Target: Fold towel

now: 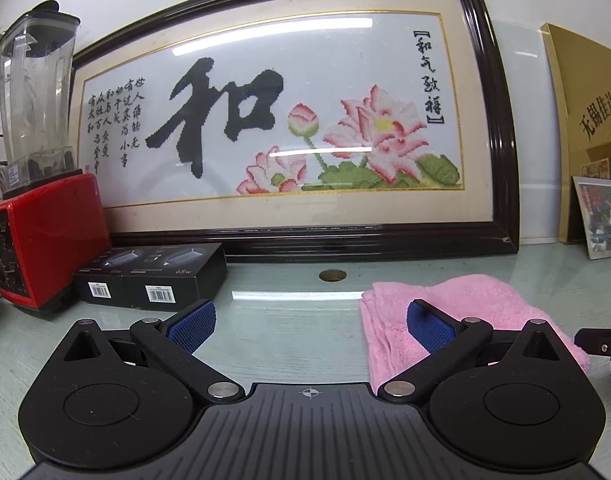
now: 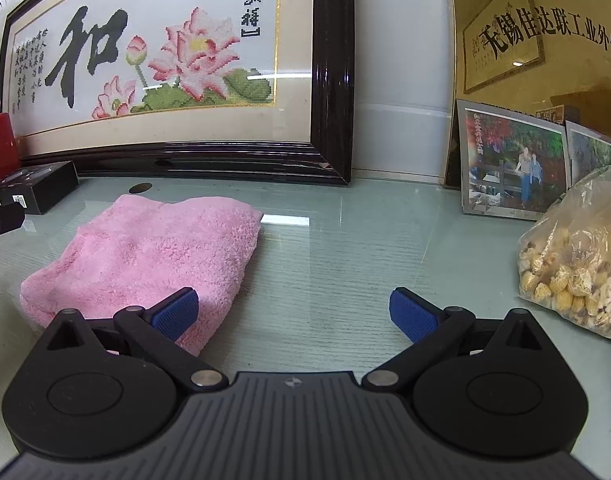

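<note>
A pink towel (image 1: 465, 304) lies folded in a thick pad on the glass tabletop (image 1: 281, 312). In the right wrist view the towel (image 2: 153, 252) sits left of centre. My left gripper (image 1: 311, 326) is open and empty, with its right finger over the towel's left part. My right gripper (image 2: 293, 312) is open and empty, with its left finger over the towel's near right corner. Part of the right gripper (image 1: 601, 344) shows at the right edge of the left wrist view.
A large framed cross-stitch picture (image 1: 289, 120) leans on the wall behind. A red blender (image 1: 37, 184) and black boxes (image 1: 153, 276) stand at the left. Framed photos (image 2: 513, 164) and a bag of snacks (image 2: 581, 264) stand at the right.
</note>
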